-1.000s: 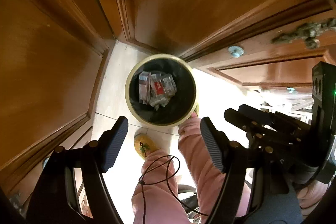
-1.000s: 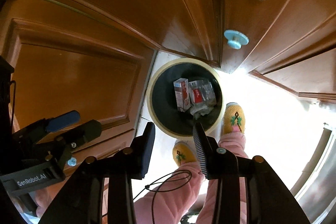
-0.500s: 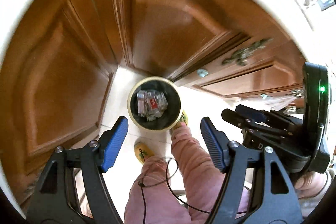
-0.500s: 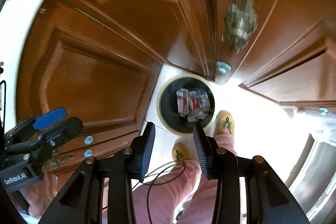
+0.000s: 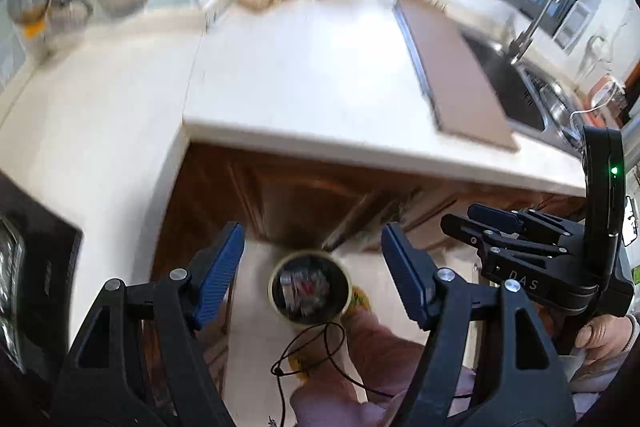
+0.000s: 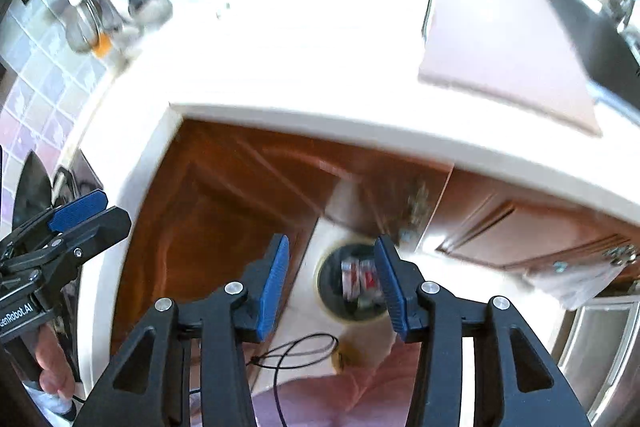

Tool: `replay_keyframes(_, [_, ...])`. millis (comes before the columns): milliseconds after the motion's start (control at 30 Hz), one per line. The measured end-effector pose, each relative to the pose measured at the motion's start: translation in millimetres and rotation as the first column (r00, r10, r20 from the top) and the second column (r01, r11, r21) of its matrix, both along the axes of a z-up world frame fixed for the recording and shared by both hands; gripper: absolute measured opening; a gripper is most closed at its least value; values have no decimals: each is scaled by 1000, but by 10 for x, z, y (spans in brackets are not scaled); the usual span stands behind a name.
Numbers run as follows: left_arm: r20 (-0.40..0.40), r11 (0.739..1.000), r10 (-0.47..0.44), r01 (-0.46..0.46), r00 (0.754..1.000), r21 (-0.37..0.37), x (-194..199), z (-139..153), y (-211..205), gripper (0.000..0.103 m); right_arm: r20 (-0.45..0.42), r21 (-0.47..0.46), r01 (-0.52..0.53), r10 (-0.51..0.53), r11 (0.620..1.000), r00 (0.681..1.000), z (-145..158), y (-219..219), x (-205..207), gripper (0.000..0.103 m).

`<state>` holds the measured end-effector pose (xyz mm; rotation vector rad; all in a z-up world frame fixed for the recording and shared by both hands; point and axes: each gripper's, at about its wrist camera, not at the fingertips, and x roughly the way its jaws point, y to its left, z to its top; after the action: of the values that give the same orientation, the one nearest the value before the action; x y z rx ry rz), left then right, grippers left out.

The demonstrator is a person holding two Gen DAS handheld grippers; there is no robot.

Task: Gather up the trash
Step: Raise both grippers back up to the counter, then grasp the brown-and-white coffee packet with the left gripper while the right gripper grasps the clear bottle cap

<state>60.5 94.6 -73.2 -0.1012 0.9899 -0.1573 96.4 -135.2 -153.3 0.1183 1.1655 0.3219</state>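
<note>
Two grippers share this moment, both pointing steeply down and both empty. The left gripper has its blue pads set wide apart with only air between them. The right gripper is parted less far; its jaws have just been opening further, and nothing sits between them either. Neither tool touches anything, which fits hands that are finished at the bin and free for another pick.

Nearest below, pink trouser legs and a yellow slipper mark where the person stands, with a thin black cord looping in front of the legs. Just beyond the feet, on the pale floor, stands the round bin, cream-rimmed and dark inside. The collected trash, several small crumpled packets showing red and white, lies at its bottom. The bin is tucked into the inner corner where two runs of brown cupboard doors meet, probably so it stays out of the walkway yet within reach of anyone working above.

Over the doors runs the white counter. A flat brownish board lies at its right end, touching the sink edge. Along the far edge some blurred food items and packages remain, too smeared to name. Judged from this, further trash likely waits on the counter.
</note>
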Motion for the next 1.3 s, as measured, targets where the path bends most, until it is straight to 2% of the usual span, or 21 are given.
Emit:
replay_keyframes(133, [61, 1000, -6, 4, 998, 30, 83, 260, -36, 69, 74, 17, 37, -39, 999, 996, 346, -62, 36, 45])
replay_keyframes(400, [141, 997, -15, 4, 990, 83, 435, 623, -250, 69, 148, 42, 71, -77, 997, 986, 814, -252, 218, 45])
replay_keyframes(567, [167, 991, -25, 2, 986, 137, 878, 827, -463, 69, 197, 41, 65, -72, 997, 978, 1075, -446, 649, 45])
replay_keyframes(700, [166, 984, -18, -12, 986, 175, 1415, 967, -668, 69, 221, 54, 52, -63, 997, 973, 1278, -647, 1264, 48])
replay_keyframes(833, [146, 979, -9, -21, 989, 202, 2166, 1077, -920, 73, 228, 73, 37, -53, 997, 972, 1467, -868, 2043, 50])
replay_keyframes(1000, [117, 967, 11, -40, 993, 250, 3226, 1084, -1210, 75, 254, 55, 15, -29, 998, 967, 1611, -1163, 3123, 62])
replay_keyframes(1133, [94, 949, 39, -66, 995, 308, 4035, 927, -1398, 75, 246, 37, 0, -9, 999, 969, 1542, -1372, 4009, 63])
replay_keyframes(1300, [60, 933, 66, -83, 996, 351, 4757, 586, -1512, 75, 194, 25, -30, 25, 999, 981, 1169, -1460, 4945, 63])
